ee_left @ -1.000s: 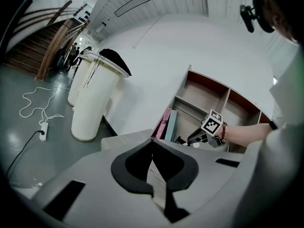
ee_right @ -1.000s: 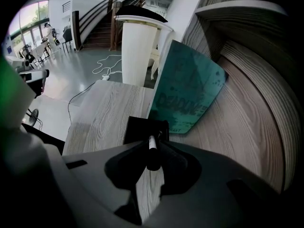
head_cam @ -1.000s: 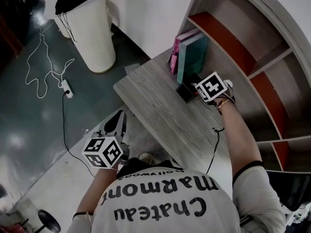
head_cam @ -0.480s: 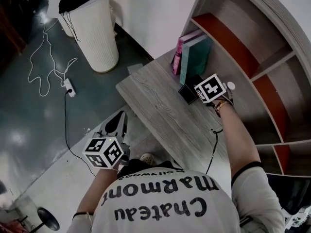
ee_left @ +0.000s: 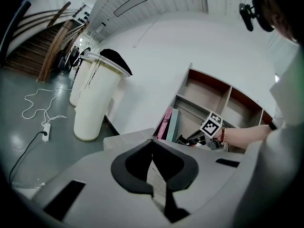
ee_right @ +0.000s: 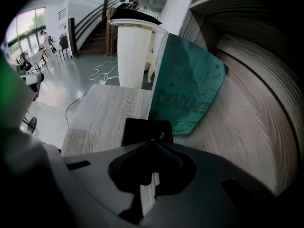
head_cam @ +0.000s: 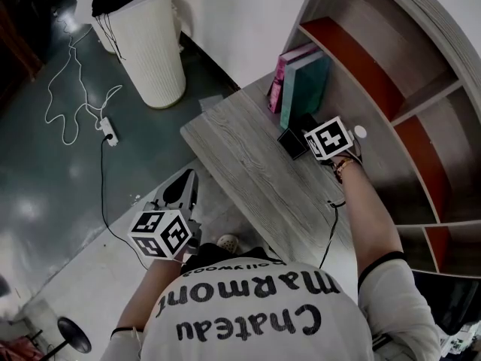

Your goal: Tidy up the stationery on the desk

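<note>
- Already, books (head_cam: 304,89) are stood far right on the tabletop (head_cam: 240,164); a black case (ee_right: 145,131), perhaps stationery, is left beside them.
- Left gripper (ee_left: 153,142) and right gripper (ee_right: 152,144) are pressed together, empty; the right is held at the case.

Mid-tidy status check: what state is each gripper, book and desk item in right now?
left gripper: shut, empty, off the desk.
right gripper: shut, empty, fingers just short of the black case.
black case: lying flat on the desk, ungripped.
teal book: standing upright.
pink book: upright beside the teal book.
white bin: upright on the floor, dark cloth on top.
</note>
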`<control>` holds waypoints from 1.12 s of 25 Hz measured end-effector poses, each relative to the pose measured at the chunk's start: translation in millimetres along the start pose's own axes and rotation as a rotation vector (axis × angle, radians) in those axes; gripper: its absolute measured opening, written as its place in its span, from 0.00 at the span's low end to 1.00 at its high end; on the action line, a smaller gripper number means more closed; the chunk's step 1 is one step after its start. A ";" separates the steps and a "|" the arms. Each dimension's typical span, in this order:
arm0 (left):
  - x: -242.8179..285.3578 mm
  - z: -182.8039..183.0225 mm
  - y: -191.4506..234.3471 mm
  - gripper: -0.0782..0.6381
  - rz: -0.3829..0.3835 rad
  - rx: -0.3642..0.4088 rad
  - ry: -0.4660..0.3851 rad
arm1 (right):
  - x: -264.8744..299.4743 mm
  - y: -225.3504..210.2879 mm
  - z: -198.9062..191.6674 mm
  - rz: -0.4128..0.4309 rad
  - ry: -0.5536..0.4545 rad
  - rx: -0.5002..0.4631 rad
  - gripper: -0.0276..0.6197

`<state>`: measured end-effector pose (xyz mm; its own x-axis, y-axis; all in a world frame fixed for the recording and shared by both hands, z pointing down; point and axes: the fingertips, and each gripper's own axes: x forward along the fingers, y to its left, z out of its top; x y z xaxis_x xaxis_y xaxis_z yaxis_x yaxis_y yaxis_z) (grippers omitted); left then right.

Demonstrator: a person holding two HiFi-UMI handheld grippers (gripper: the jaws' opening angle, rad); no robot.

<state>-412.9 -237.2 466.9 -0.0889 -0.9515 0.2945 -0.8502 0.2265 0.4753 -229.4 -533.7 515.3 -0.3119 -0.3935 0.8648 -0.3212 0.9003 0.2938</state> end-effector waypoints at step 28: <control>6.6 9.6 -32.3 0.13 -0.095 0.044 -0.010 | -53.2 -10.6 -3.4 0.038 -0.243 0.390 0.06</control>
<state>-391.0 -252.8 445.5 -0.0121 -0.9702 0.2419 -0.8768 0.1265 0.4640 -206.3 -521.7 467.6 -0.5156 -0.4354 0.7380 -0.6032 0.7961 0.0483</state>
